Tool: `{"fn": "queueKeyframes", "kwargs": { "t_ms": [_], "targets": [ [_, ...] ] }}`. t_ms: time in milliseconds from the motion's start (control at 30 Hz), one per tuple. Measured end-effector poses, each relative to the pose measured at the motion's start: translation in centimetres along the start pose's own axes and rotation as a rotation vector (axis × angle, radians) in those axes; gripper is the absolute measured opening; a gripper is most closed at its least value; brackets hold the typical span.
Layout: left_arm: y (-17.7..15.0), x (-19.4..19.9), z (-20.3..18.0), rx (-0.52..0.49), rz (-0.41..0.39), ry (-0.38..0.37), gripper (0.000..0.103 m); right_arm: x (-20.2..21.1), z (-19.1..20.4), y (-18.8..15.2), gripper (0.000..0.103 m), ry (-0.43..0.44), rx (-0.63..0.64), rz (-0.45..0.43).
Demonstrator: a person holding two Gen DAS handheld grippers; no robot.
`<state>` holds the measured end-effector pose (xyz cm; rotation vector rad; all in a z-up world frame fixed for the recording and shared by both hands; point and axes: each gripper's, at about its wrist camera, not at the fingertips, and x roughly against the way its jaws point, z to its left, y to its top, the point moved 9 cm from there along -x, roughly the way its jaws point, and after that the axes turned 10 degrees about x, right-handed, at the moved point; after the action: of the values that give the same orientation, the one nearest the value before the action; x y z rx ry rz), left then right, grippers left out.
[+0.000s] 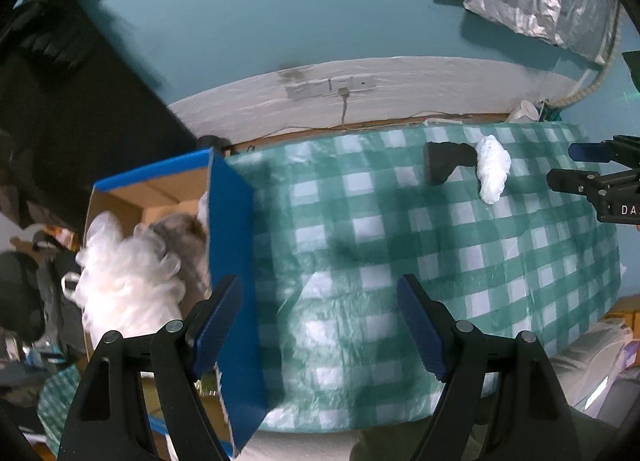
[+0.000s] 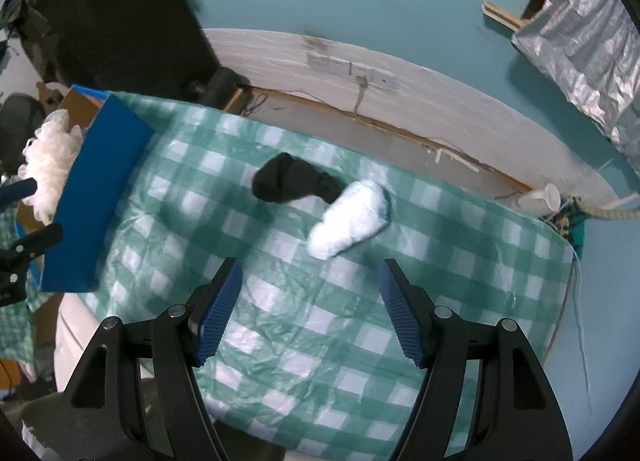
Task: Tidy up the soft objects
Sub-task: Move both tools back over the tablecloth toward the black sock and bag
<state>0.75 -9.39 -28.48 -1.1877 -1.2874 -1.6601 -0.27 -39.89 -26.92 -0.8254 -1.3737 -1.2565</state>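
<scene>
White fluffy stuff (image 1: 128,281) filled my blue-edged cardboard box (image 1: 236,261) at the table's left edge; my left gripper (image 1: 320,329) hovered wide open, empty. Rightward on the checked cloth (image 2: 320,321), a black sock (image 2: 294,183) touched a white bundle (image 2: 350,225), my right gripper (image 2: 310,313) gaping empty.

Green-and-white checked plastic cloth (image 2: 320,325) covering the surface; teal wall (image 1: 280,1) behind, bearing a white socket strip (image 1: 332,86); crinkled silver foil sheet (image 2: 592,65) at upper right.
</scene>
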Motion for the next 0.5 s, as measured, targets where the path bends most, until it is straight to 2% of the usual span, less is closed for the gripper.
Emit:
{"fn": "queueKeyframes", "kwargs": {
  "t_ms": [367, 500],
  "targets": [
    [2.9, -3.4, -3.7, -0.099, 0.008, -0.004, 0.080, -3.3, -3.1, 0.6, 0.072, -0.008, -0.067, 0.041],
    [3.9, -4.7, -4.9, -0.149, 0.002, 0.004, 0.080, -5.1, -4.0, 1.2, 0.072, 0.014, -0.110, 0.057]
  ]
}}
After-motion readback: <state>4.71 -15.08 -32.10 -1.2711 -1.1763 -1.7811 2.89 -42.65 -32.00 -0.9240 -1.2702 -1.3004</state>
